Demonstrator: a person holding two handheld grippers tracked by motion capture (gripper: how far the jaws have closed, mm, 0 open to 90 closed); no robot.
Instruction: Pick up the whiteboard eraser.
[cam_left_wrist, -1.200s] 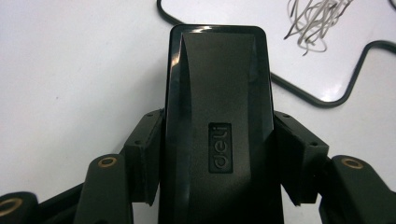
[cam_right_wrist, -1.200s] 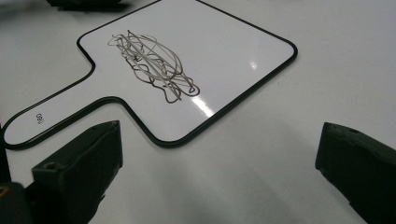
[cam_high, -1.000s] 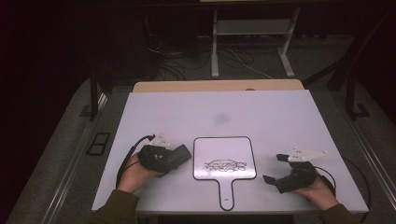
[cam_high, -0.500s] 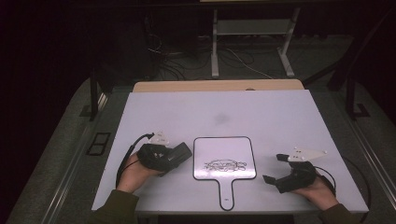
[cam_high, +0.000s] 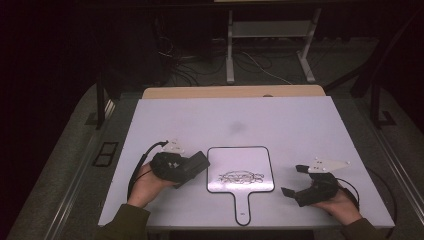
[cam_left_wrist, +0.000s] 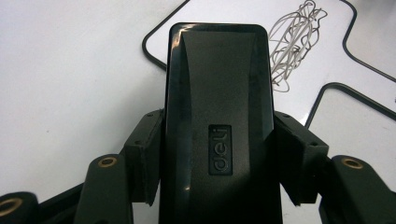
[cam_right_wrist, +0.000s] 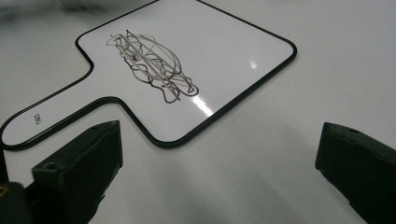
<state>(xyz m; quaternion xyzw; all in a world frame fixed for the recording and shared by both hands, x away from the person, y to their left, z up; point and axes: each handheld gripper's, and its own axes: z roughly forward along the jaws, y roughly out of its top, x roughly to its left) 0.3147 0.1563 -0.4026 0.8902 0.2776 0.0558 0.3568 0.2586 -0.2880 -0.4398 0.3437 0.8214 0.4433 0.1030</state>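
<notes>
A paddle-shaped whiteboard (cam_high: 240, 157) (cam_right_wrist: 224, 42) (cam_left_wrist: 224, 11) lies flat near the table's front edge, handle toward the person. A grey scribble (cam_high: 241, 176) (cam_right_wrist: 152, 65) (cam_left_wrist: 294, 42) covers its lower middle. My left gripper (cam_high: 189, 167) (cam_left_wrist: 217, 154) is shut on a black eraser (cam_high: 194, 165) (cam_left_wrist: 217, 116), whose front end reaches the board's left edge. To the right of the board, my right gripper (cam_high: 292, 180) (cam_right_wrist: 219, 149) rests low over the table, jaws wide apart with nothing between its fingers (cam_right_wrist: 84, 163).
The white table top (cam_high: 280, 120) has a faint grey smudge (cam_high: 236, 127) behind the board. A wooden strip (cam_high: 230, 92) runs along its far edge. Beyond it stand a white frame (cam_high: 270, 30) and loose floor cables (cam_high: 250, 62).
The left gripper with the eraser has edged slightly right, toward the board's left edge. The right gripper has stayed where it was.
</notes>
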